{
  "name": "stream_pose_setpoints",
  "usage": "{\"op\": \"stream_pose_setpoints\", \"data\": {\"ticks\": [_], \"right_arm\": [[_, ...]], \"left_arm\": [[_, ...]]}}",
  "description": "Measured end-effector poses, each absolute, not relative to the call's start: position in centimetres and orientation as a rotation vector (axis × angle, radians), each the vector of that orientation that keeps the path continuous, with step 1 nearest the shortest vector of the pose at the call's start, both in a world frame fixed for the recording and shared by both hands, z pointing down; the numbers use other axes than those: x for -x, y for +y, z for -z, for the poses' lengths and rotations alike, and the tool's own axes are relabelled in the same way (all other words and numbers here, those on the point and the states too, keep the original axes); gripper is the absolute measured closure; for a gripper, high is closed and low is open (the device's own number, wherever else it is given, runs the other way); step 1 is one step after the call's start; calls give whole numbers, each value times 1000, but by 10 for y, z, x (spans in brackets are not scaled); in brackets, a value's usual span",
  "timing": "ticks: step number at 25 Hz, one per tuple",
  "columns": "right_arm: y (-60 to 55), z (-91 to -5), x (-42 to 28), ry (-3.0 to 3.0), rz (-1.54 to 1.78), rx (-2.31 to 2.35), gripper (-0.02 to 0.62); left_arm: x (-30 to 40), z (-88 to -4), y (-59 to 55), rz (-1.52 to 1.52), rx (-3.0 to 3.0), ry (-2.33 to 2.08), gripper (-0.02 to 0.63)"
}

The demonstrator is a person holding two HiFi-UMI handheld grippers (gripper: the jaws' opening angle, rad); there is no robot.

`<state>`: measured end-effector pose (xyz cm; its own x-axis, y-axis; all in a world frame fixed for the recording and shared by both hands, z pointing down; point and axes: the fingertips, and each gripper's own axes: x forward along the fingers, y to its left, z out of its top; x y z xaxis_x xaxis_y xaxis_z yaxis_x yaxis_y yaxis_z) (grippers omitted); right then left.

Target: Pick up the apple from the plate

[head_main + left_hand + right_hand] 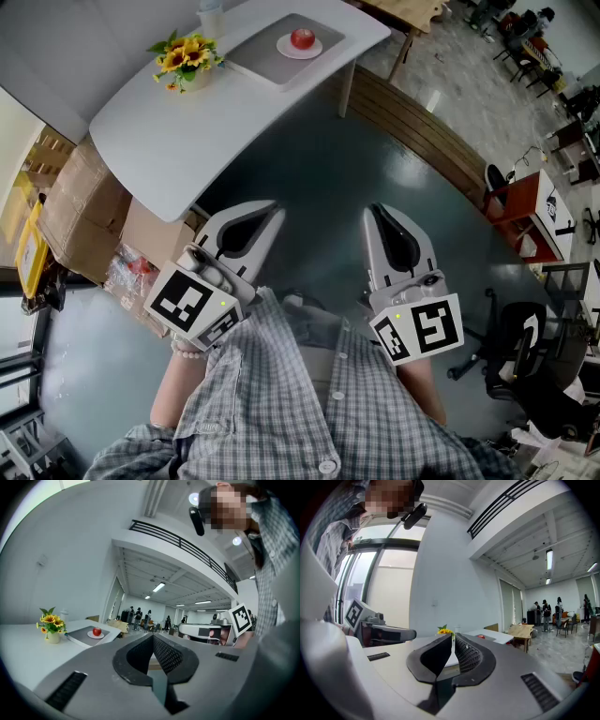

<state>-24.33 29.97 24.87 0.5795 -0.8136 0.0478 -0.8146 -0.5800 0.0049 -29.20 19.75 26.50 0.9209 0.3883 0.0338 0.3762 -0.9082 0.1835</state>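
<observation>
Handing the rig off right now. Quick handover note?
Left gripper: jaws shut, empty, held near the body, away from the table.
Right gripper: jaws shut, empty, likewise.
Apple sits on its plate, on the grey tray on the white table, untouched.
Done: nothing yet.
Left: walk up to the table, open one gripper's jaws, close on the apple, lift it off the plate.
</observation>
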Motion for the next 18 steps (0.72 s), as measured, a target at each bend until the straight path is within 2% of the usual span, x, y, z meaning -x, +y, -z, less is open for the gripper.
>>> {"op": "stream_pose_setpoints", "data": {"ticks": [18], "right_arm": [[326, -237, 238, -1416, -11, -2799, 560]], "left_arm": [[275, -256, 226, -79, -2913, 666, 595]]}}
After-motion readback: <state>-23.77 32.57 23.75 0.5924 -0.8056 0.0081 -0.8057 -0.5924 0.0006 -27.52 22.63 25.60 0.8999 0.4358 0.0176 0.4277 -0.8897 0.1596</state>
